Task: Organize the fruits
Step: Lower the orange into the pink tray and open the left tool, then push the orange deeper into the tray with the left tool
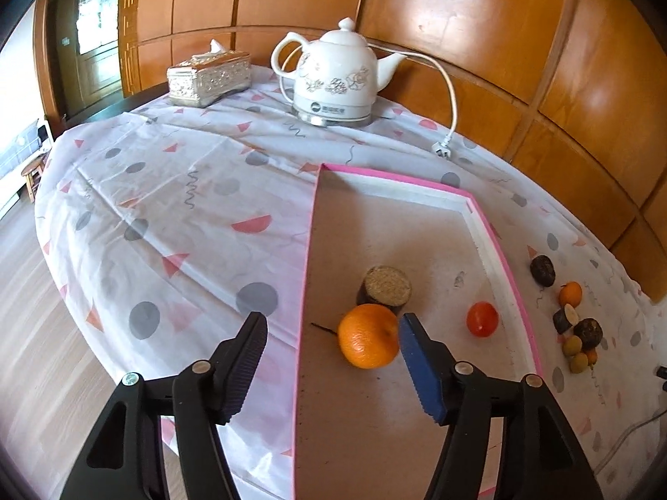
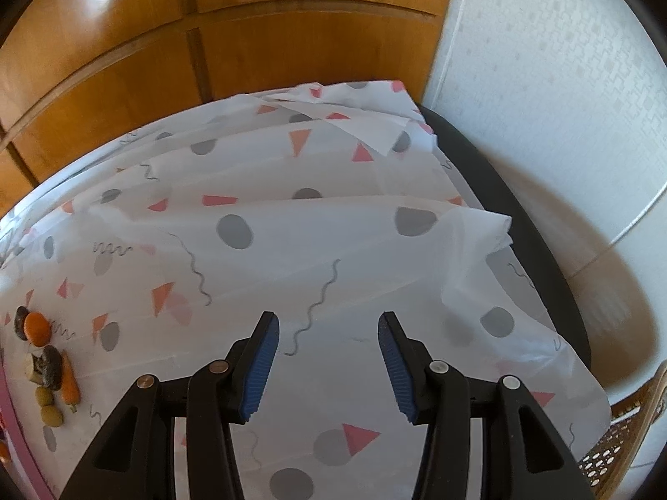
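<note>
Spread left gripper (image 1: 333,358) beside orange (image 1: 367,341); kettle (image 1: 333,73) logo illegible.

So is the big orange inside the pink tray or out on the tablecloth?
Inside. The round orange fruit sits on the pink-rimmed tray's brown floor, beside the small red fruit, between the left gripper's open fingers.

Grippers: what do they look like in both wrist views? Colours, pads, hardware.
Left gripper: black plastic linkage arms with triangular cutouts and silver pivot rivets; one ribbed pad shows blue, the other looks black. Right gripper: same black build, both ribbed pads blue, rivets silver and copper-toned. No cables, markings or sleeves visible.
</note>
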